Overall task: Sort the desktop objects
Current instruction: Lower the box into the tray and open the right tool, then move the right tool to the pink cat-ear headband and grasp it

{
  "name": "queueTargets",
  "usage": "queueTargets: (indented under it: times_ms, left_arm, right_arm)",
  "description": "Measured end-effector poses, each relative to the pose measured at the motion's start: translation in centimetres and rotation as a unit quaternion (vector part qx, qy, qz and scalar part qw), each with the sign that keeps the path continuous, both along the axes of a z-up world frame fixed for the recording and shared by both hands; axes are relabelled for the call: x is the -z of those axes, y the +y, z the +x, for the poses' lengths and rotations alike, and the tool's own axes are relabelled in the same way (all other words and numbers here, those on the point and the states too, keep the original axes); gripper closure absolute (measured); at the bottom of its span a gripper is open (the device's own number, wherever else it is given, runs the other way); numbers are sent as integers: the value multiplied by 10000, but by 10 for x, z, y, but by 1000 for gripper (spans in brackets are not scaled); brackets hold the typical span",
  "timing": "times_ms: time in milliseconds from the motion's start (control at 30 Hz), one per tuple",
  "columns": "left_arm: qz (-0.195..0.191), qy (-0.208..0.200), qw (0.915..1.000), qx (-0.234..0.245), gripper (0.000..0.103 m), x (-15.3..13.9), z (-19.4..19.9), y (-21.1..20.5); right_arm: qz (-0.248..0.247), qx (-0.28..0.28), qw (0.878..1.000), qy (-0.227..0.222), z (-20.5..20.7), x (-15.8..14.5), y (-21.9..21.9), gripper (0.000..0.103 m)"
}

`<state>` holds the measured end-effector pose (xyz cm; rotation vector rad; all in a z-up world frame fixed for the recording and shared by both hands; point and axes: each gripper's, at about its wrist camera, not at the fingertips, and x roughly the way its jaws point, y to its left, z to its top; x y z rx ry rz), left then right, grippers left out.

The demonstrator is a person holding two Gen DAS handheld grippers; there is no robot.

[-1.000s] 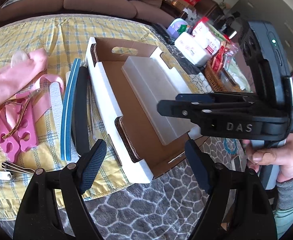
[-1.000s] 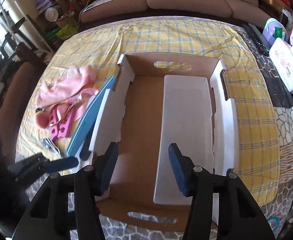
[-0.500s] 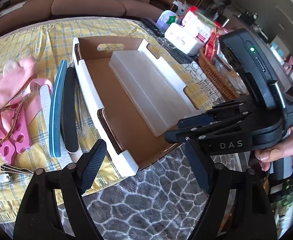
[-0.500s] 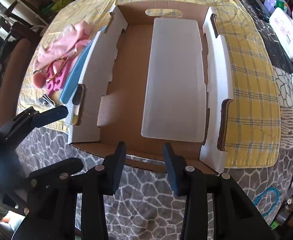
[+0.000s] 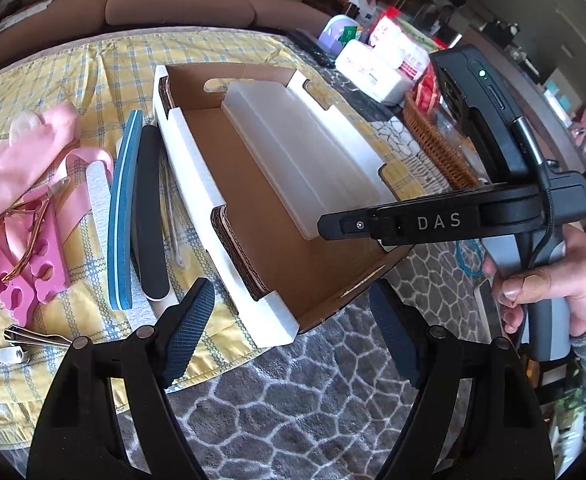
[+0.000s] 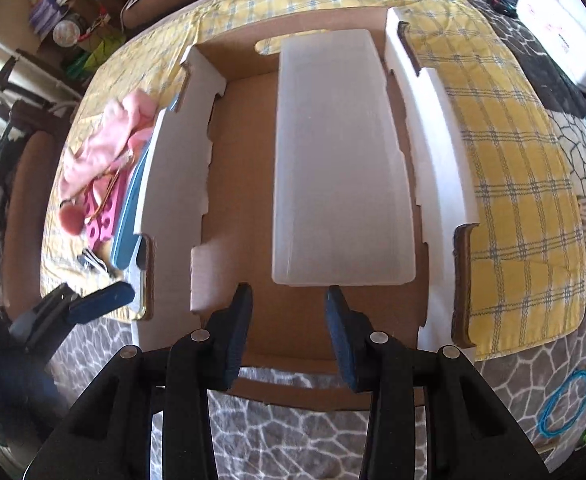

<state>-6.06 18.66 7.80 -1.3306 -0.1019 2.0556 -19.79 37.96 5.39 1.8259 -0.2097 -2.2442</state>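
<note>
A white-walled cardboard box point(image 5: 197, 160) point(image 6: 173, 184) holds a frosted plastic tray point(image 5: 305, 152) point(image 6: 337, 160). Left of the box lie a blue nail file point(image 5: 121, 212), a black nail file point(image 5: 149, 216), a white nail file point(image 5: 95, 188), pink toe separators point(image 5: 17, 272), gold nippers point(image 5: 25, 216), a pink cloth point(image 5: 13, 160) and clippers point(image 5: 33, 340). My left gripper point(image 5: 293, 332) is open and empty above the box's near corner. My right gripper point(image 6: 289, 332) is open and empty over the box's near wall, just short of the tray; it also shows in the left wrist view point(image 5: 345, 224).
A yellow checked cloth point(image 6: 513, 160) covers the table over a grey patterned cover point(image 5: 293, 400). White packs point(image 5: 373, 72) and a wicker basket point(image 5: 433, 140) stand to the right. A sofa point(image 5: 173, 4) is behind. A blue cord point(image 6: 565, 404) lies at the right.
The right gripper has moved forward and lower over the box's near wall, toward the tray. The left gripper has shifted slightly; both stay open.
</note>
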Motion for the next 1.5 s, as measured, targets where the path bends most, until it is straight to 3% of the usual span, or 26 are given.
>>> queueTargets:
  times_ms: [133, 267, 333, 400, 500, 700, 800, 1000, 1100, 1333, 1500]
  left_arm:
    - [116, 1, 9999, -68, 25, -7, -1, -10]
    - [169, 88, 9996, -196, 24, -15, -4, -25]
    - [209, 95, 9994, -269, 22, -18, -6, -32]
    - [244, 105, 9991, -337, 20, -20, -8, -38]
    - [260, 111, 9990, -353, 20, -21, -8, -44]
    - [251, 100, 9989, -382, 20, -18, -14, -54]
    - [347, 61, 9983, -459, 10, -17, -20, -61]
    - [466, -19, 9971, -601, 0, -12, -27, -69]
    - [521, -60, 9960, -724, 0, -10, -30, -76]
    - [405, 117, 9945, -959, 0, -20, -30, -124]
    - [102, 249, 9888, -1469, 0, -23, -32, -183]
  right_arm:
    - [-8, 62, 10000, -30, 3, 2, 2, 64]
    - [-221, -149, 9990, 359, 10, -25, -6, 62]
    - [-402, -245, 9966, 673, 3, -44, -14, 42]
    - [-654, -233, 9949, 737, -10, -52, -23, 31]
    - [-1028, -38, 9929, 593, -42, -45, -39, 31]
    - [-1114, 335, 9927, 314, -89, -12, -55, 31]
    - [-997, 472, 9934, 316, -95, -6, -48, 31]
    - [-843, 699, 9929, 472, -94, -8, -24, 34]
    - [-956, 751, 9915, 470, -92, -7, -21, 33]
    - [-1279, 478, 9869, 864, -71, -37, -42, 2]
    - [-1259, 83, 9849, 1186, -46, -66, -74, 0]
